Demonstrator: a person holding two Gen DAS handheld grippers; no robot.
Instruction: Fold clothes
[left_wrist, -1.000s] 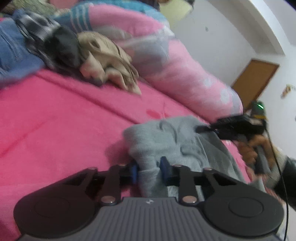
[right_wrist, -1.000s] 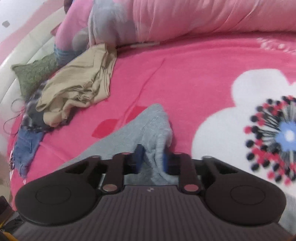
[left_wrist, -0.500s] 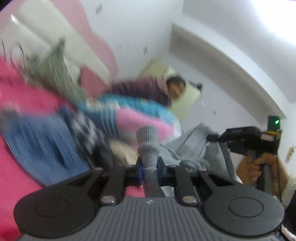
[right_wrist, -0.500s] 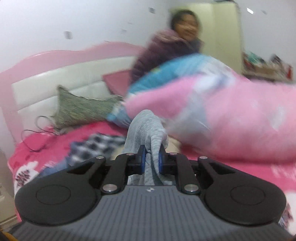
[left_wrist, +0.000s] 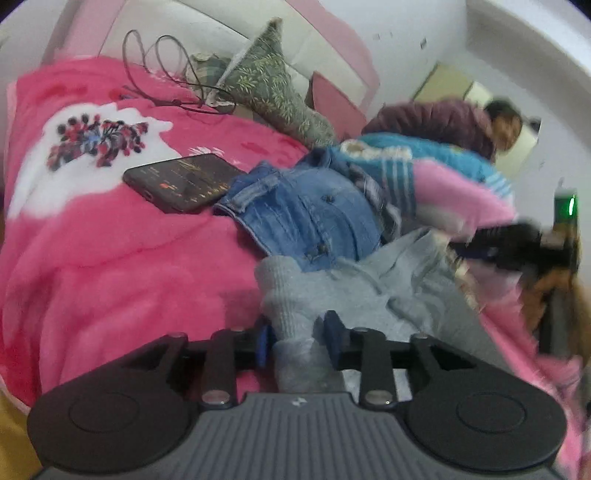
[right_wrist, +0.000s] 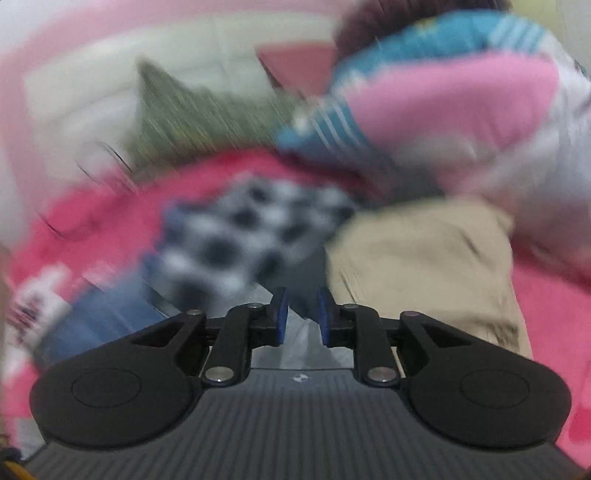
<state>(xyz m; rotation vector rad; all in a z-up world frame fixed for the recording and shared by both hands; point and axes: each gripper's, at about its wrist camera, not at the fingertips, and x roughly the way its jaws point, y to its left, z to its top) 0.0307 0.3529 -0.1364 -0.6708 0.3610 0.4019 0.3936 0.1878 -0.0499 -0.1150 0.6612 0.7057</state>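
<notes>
A grey knit garment (left_wrist: 369, 295) lies stretched across the pink blanket (left_wrist: 110, 266). Its ribbed cuff stands between the pads of my left gripper (left_wrist: 298, 338). Those jaws are opening and the pads look just clear of the cuff. The garment's other end runs to my right gripper (left_wrist: 458, 251), held by a hand at the right edge. The right wrist view is badly blurred. There my right gripper (right_wrist: 301, 314) has pale grey cloth (right_wrist: 299, 343) between its pads, and its jaws are starting to open.
A dark phone (left_wrist: 184, 181) lies on the blanket beside a denim garment (left_wrist: 303, 206). Behind are a green cushion (left_wrist: 273, 88), a looped cable (left_wrist: 166, 74), a pink and blue duvet (left_wrist: 454, 192) and a person (left_wrist: 436, 118). A beige garment (right_wrist: 424, 258) and a checked cloth (right_wrist: 240, 229) lie ahead.
Both grippers lifted the grey garment off the bed and swung it towards the pile near the headboard. The left jaws have since widened around the cuff.
</notes>
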